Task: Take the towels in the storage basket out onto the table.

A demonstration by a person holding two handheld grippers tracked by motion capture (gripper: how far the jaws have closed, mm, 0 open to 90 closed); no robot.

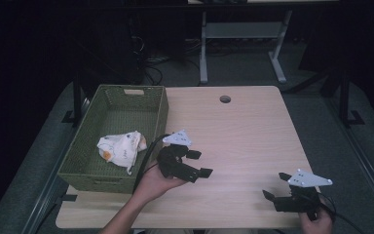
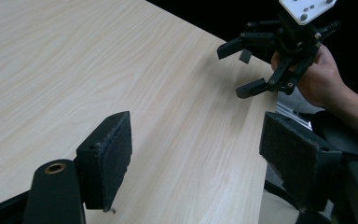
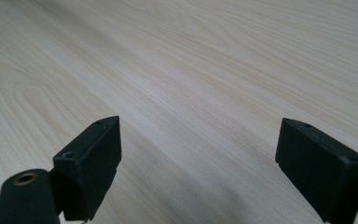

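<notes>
Keep your wide-open, empty left gripper level while withdrawing from the crumpled white printed cloth in the green woven basket behind it, with your equally open, empty right gripper parked clear.

A pale wood tabletop has a round cable hole near its far edge. Behind it, on the grey floor, stand the white legs of another desk, with dark cables lying left of them.

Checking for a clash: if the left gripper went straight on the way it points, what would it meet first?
Probably bare table; the left gripper angles down at it, with the right gripper farther off to one side.
</notes>
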